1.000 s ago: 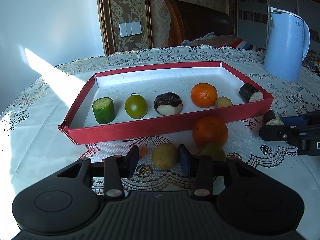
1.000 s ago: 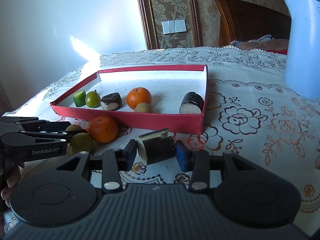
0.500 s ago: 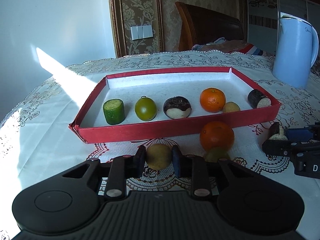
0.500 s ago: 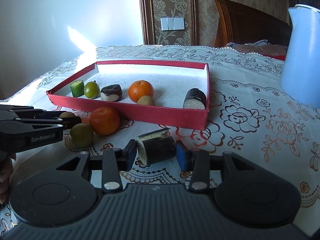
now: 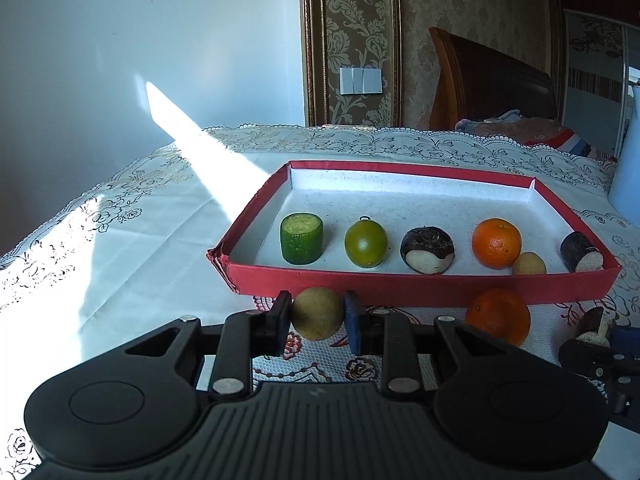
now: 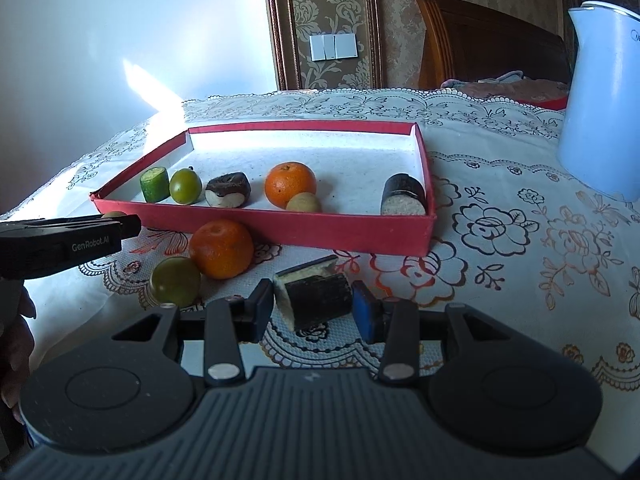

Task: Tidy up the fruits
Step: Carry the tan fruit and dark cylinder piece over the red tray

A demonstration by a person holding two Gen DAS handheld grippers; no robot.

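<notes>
my left gripper point(image 5: 317, 317) clamps the tan round fruit point(image 5: 317, 313) before the red tray point(image 5: 420, 285) | my right gripper point(image 6: 313, 305) pinches the dark cut chunk point(image 6: 316, 295) over the tablecloth | risk: round fruit rolls free

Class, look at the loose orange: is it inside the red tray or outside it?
Outside. The orange sits on the tablecloth in front of the tray's near wall, beside a green fruit.

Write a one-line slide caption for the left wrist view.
Left gripper holds a small tan fruit in front of the red tray, where six pieces sit in a row.
</notes>
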